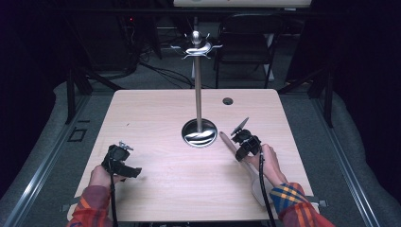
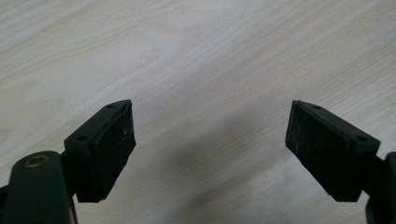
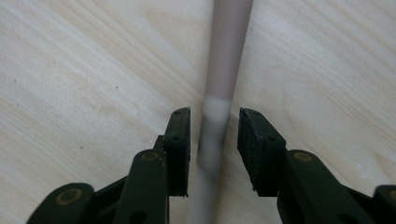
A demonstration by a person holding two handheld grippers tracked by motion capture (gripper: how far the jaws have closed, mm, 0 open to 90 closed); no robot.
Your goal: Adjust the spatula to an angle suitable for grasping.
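Note:
A long utensil [image 1: 226, 142] with a taupe handle lies on the wooden table [image 1: 165, 189], right of the middle, its paler wide end [image 1: 257, 188] toward the front edge. My right gripper [image 1: 242, 150] is lowered over that handle. In the right gripper view the handle [image 3: 229, 51] runs up between the jaws of the right gripper [image 3: 215, 126], which stand open on either side of it with a narrow gap showing. My left gripper [image 1: 132, 171] rests near the front left. Its jaws are wide open over bare wood, as the left gripper [image 2: 210, 135] shows in its own view.
A metal stand [image 1: 198, 94] rises from a round shiny base [image 1: 199, 133] at the table's middle, with curved hooks [image 1: 196, 48] at its top. A small round hole [image 1: 228, 100] sits in the tabletop behind it. A dark chair [image 1: 246, 38] stands beyond the far edge.

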